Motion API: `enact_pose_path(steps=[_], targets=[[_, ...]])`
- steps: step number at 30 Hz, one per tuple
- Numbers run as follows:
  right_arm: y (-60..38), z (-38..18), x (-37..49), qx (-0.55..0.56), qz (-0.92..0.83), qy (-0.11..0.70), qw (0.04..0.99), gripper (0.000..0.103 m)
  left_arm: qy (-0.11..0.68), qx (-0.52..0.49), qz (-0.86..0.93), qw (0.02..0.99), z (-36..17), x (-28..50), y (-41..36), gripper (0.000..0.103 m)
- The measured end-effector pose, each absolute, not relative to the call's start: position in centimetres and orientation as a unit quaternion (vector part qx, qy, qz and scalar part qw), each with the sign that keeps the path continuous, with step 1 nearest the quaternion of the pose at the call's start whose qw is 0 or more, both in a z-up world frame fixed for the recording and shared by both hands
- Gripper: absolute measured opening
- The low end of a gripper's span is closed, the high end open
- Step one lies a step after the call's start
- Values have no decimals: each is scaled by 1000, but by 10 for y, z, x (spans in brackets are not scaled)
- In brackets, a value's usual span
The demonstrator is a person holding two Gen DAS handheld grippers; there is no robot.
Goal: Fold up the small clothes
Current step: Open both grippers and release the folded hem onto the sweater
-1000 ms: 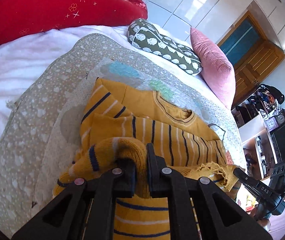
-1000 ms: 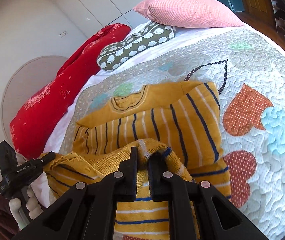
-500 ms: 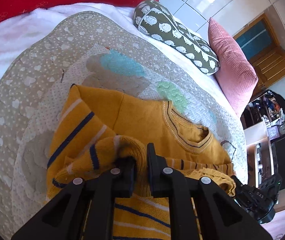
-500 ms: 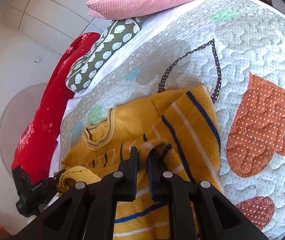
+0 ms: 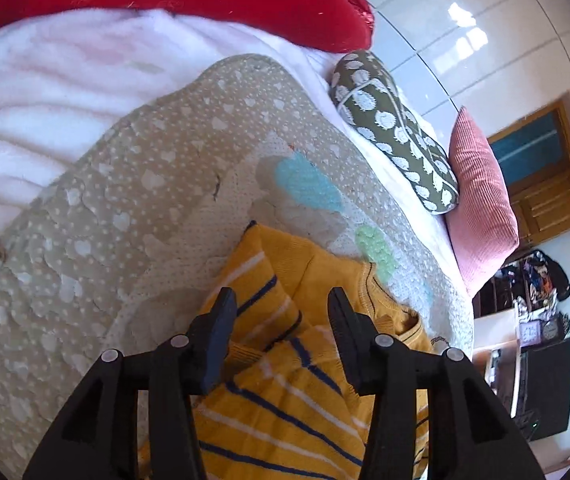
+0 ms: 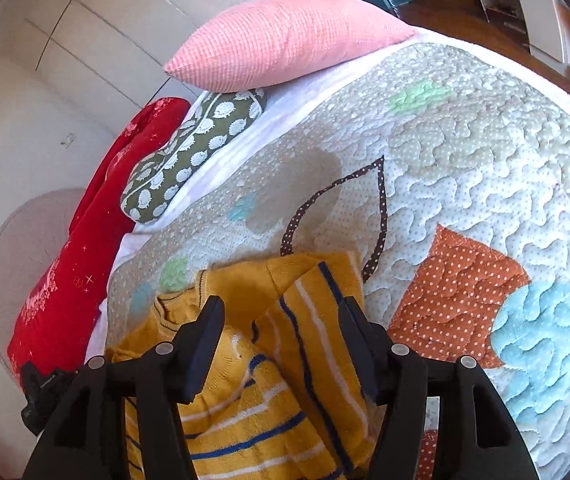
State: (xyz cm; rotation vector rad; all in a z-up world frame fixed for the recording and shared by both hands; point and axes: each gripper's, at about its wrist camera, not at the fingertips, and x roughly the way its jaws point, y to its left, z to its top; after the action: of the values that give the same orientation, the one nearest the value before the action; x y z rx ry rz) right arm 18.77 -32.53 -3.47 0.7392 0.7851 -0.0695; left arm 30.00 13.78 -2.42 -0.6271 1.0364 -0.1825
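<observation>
We see a quilted bedspread (image 6: pixel 465 184) (patched with hearts) covering the bed. At its far edge lie a pink pillow (image 6: pixel 285 40), a green patterned cushion (image 6: pixel 189 156) and, leftmost, a red blanket (image 6: pixel 97 232).

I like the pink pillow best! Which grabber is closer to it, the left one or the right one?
Probably the right. The right gripper sits over the sweater with the pink pillow straight ahead; from the left gripper it lies far off to the side.
</observation>
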Motion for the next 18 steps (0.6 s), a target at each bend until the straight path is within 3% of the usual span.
enact_pose_path(steps=[4,9,13,15,17,18], targets=[[-291,-19,188,310,30,377,872,50,471,-210,-155,843,0,288,95,45],[-225,-34,212,249,108,426,863,50,506,-103,-217,829,-19,292,30,45],[-202,-61,233,188,102,472,855,49,515,-49,-157,841,-47,313,23,44],[-209,-70,241,164,70,474,862,46,530,-87,-117,835,-65,329,44,36],[-230,-77,248,182,38,466,865,45,535,-141,-103,827,-77,337,66,11],[-244,-80,251,197,16,462,864,44,534,-163,-105,823,-80,339,75,8]])
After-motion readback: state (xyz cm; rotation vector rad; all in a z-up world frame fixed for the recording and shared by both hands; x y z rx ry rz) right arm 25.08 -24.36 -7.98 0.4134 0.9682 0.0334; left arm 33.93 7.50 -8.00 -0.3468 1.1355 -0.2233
